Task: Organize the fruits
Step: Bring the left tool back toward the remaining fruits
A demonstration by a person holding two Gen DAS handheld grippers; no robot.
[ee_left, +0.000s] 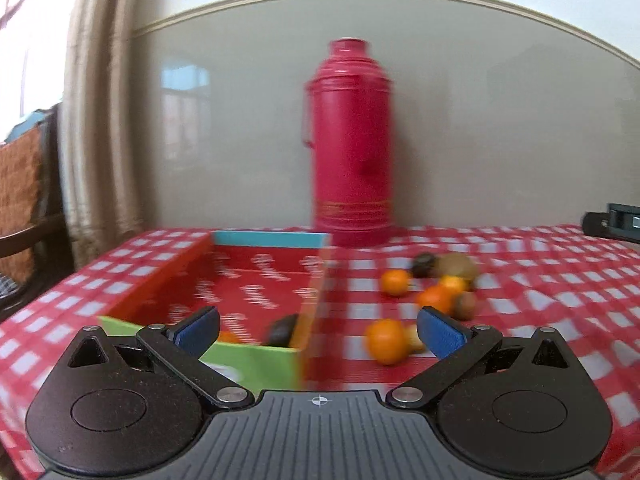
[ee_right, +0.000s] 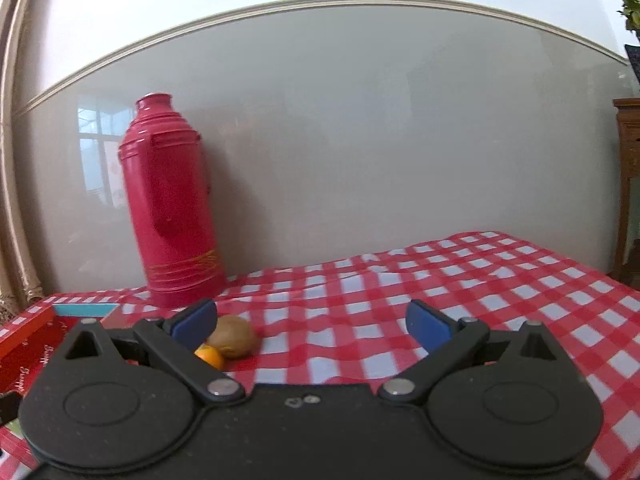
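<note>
Red thermos [ee_left: 350, 140] upright at wall on red-checked tablecloth [ee_right: 460, 280]; curtain [ee_left: 96, 100], chair [ee_left: 24, 200] at left.

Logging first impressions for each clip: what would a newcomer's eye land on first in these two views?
The tall red thermos flask standing upright at the back of the checked tablecloth, against the wall. Next, the loose oranges and kiwis scattered right of the open red box. Both the left gripper and the right gripper stand open and hold nothing.

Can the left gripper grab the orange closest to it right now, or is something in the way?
Probably yes. The left gripper is open and empty, and the nearest orange lies on the bare tablecloth just ahead, beside the box, with nothing between.
</note>
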